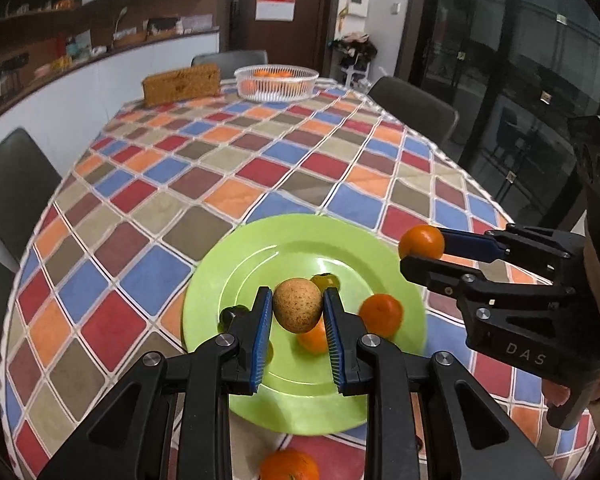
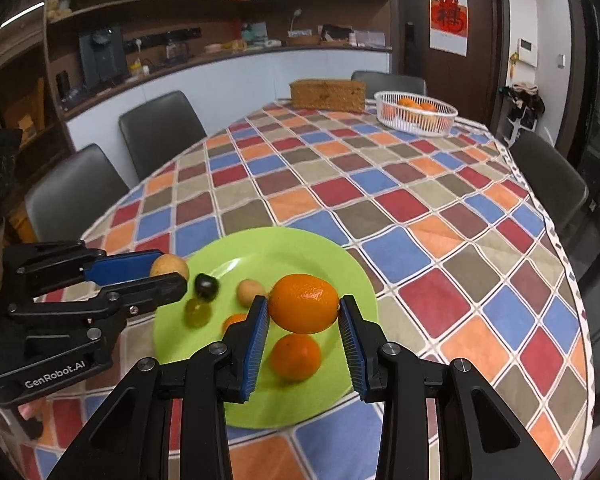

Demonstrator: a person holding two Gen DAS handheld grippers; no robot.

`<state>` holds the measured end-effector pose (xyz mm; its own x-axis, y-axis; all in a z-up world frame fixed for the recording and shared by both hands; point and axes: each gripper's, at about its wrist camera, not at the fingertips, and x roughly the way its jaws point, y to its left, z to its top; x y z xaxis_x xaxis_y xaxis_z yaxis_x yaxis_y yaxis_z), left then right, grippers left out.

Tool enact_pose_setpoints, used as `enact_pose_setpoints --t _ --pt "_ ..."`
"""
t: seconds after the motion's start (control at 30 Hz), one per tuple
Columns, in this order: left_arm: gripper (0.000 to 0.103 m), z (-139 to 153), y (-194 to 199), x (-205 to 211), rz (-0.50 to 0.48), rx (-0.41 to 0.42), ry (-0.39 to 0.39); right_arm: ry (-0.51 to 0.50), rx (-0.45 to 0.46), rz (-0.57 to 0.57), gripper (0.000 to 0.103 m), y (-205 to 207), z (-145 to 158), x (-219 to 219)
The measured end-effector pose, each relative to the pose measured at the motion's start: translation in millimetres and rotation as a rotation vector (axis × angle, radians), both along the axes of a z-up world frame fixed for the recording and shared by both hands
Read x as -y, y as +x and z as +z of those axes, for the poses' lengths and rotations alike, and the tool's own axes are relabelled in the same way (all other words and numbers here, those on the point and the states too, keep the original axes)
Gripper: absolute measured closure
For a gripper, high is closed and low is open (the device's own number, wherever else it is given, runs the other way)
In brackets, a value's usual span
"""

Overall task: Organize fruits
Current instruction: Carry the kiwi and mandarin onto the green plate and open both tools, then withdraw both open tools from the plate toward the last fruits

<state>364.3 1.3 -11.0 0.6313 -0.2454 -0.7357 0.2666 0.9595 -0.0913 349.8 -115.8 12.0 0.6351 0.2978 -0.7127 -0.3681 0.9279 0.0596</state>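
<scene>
Mid-task, by my read; both claws loaded above the plate (image 1: 236,252), nothing set down yet this round; left claw (image 1: 298,308) clamped on a speckled tan fruit (image 1: 299,305), right claw (image 2: 303,310) clamped on an orange (image 2: 303,309); both held over the plate, not touching it; whether fruit is going onto the plate or off to the basket (image 2: 416,114), cannot tell.

Plate, near desk (image 2: 340,184) edge at 6 o'clock: a second orange (image 2: 295,356), a small tan fruit (image 2: 250,291), a dark grape (image 2: 207,286), a green grape (image 2: 198,313), another orange bit partly hidden; one orange (image 1: 289,465) loose on the desk at 6 o'clock of the plate, still to sort.

Basket at far end, 12 o'clock: holds several oranges; woven box (image 2: 327,95) beside it at 9 o'clock, contents hidden.
</scene>
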Motion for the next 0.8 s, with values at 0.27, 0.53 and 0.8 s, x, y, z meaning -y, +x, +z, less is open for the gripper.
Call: enact_pose_setpoints --t 0.27,0.53,0.8 --pt "0.077 -24.7 28.4 -5.4 0.050 -0.114 -0.027 -0.020 -0.084 -0.020 0.066 26.9 -21.0 -5.0" --pt "0.077 -30.8 35.2 -6.4 0.072 -0.136 -0.001 -0.040 -0.121 -0.005 0.066 32.0 -32.8 -16.0" --pt "0.066 -21.2 27.4 -8.5 0.076 -0.101 0.025 -0.032 -0.120 0.000 0.060 28.0 -30.6 -17.3"
